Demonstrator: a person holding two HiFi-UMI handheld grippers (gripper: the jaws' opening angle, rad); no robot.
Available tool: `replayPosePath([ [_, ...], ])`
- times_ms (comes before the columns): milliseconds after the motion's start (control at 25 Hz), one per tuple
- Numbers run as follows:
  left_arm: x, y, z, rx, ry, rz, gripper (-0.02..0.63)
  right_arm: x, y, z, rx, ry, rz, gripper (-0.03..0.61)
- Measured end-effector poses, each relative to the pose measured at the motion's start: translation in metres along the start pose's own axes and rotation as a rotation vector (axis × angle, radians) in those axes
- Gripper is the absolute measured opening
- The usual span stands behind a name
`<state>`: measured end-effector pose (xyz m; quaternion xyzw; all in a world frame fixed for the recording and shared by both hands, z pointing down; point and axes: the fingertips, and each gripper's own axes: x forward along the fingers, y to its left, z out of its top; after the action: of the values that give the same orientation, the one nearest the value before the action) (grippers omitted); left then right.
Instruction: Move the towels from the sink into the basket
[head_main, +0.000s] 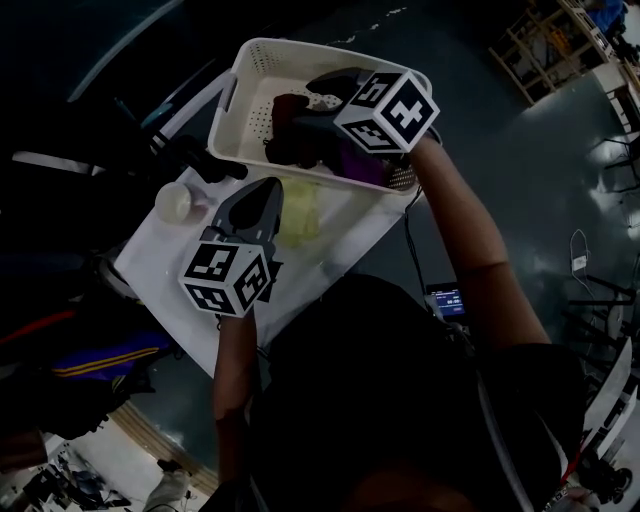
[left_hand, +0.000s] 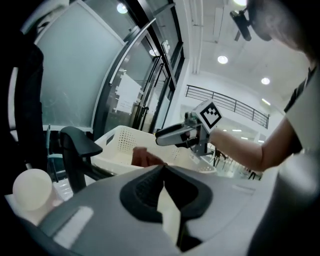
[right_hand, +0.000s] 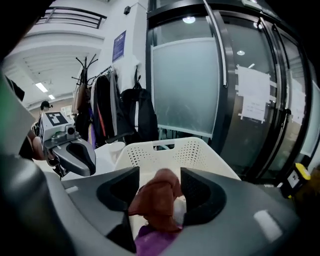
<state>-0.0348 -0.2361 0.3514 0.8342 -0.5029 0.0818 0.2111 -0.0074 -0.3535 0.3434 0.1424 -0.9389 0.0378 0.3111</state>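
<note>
A white perforated basket stands at the far end of the white sink top. In the basket lie a brown towel and a purple towel. My right gripper hangs over the basket, open. The brown towel shows in the wide gap between its jaws, and the pads do not press it. My left gripper is low over the sink top, its fingertips meeting with nothing seen between them. A yellow-green towel lies just right of it.
A white cup stands at the left edge of the sink top. Beside it, between the cup and the basket, rises a black faucet. Glass doors and a coat rack stand behind the basket. Grey floor lies to the right.
</note>
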Motion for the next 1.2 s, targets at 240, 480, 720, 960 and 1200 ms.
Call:
replayPosePath([
  [240, -0.005, 0.004, -0.007, -0.014, 0.007, 0.008, 0.006, -0.004, 0.002, 0.008, -0.028, -0.021, -0.017, 0.268],
  [480, -0.011, 0.012, -0.007, -0.020, -0.002, 0.014, 0.006, -0.008, -0.007, 0.008, 0.011, -0.030, -0.083, -0.001],
  [720, -0.020, 0.020, -0.010, -0.027, -0.006, 0.023, 0.006, -0.022, -0.007, 0.012, 0.015, -0.036, -0.139, -0.003],
  [960, -0.032, 0.022, -0.013, -0.033, -0.012, 0.027, 0.006, -0.049, 0.000, 0.018, -0.022, -0.036, -0.196, -0.003],
  [1200, -0.046, 0.022, -0.019, -0.042, -0.018, 0.034, 0.006, -0.075, 0.015, 0.027, -0.023, -0.066, -0.250, -0.003],
])
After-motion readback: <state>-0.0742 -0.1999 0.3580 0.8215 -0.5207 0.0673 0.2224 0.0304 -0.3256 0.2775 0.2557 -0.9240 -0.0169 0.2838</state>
